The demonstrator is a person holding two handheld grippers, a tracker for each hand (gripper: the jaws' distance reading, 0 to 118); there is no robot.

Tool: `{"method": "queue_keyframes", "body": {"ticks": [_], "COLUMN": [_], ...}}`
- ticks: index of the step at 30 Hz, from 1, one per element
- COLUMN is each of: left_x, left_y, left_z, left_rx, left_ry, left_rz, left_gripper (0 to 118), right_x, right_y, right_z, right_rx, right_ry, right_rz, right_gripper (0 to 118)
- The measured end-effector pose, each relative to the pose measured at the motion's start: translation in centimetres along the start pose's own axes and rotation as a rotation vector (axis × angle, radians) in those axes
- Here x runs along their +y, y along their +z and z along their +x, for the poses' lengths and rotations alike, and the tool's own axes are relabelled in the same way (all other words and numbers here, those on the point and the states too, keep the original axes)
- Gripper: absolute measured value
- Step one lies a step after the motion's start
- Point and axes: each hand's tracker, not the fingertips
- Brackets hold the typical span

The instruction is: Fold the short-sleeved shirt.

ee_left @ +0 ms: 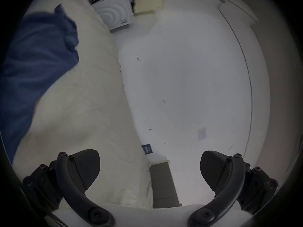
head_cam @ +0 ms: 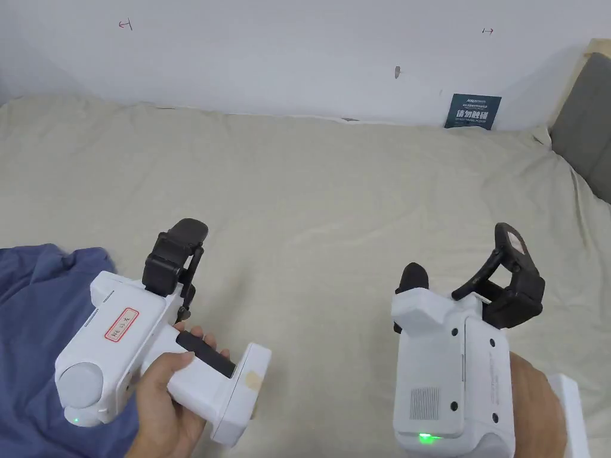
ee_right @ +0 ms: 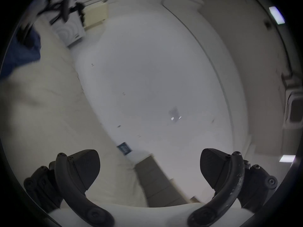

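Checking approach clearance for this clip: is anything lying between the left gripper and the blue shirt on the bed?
Nothing visible does. The blue shirt lies bunched at the near left of the bed, right beside the left gripper, whose jaws stand open and empty. Between them the left gripper view has bare bedsheet and no other object.

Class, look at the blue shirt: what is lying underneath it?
The blue shirt lies crumpled on the beige bed cover. The cover shows around it; anything directly beneath the shirt is hidden.

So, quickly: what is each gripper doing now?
Left gripper: open, holding nothing.
Right gripper: open, holding nothing.
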Motion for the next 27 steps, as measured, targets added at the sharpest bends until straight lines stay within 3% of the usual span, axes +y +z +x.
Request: {"method": "queue_keyframes", "body": {"ticks": [2,6,8,10,13,15,19,27], "left_x": [0.6,0.5,-0.9,-1.8,-2.7,-2.5,-2.3,-2.0], "left_y": [-0.2,-0.9,-1.1,-1.5,-1.8,-1.7,-1.7,-1.5], "left_z": [1.9,8.3,9.9,10.1,9.9,9.2,8.9,9.2], "left_rx": [0.004,0.145,0.198,0.219,0.238,0.236,0.239,0.223], "left_ry": [-0.217,-0.951,-1.23,-1.383,-1.498,-1.493,-1.456,-1.433], "left_rz": [-0.023,0.064,0.142,0.183,0.183,0.175,0.159,0.176], "left_gripper": [118,118,118,118,118,118,118,118], "right_x": [-0.1,-1.3,-2.6,-3.8,-4.8,-5.2,-4.5,-4.0], "right_y": [-0.2,-1.6,-2.2,-2.6,-2.4,-2.3,-1.9,-1.8], "right_z": [0.6,3.2,3.9,4.3,4.1,3.9,3.8,3.9], "right_rx": [0.015,0.167,0.25,0.303,0.345,0.358,0.356,0.366], "right_ry": [-0.072,-0.477,-0.707,-0.885,-1.028,-1.045,-0.996,-0.975], "right_rz": [-0.028,-0.192,-0.255,-0.302,-0.355,-0.368,-0.353,-0.333], "right_gripper": [118,118,118,118,118,118,118,118]}}
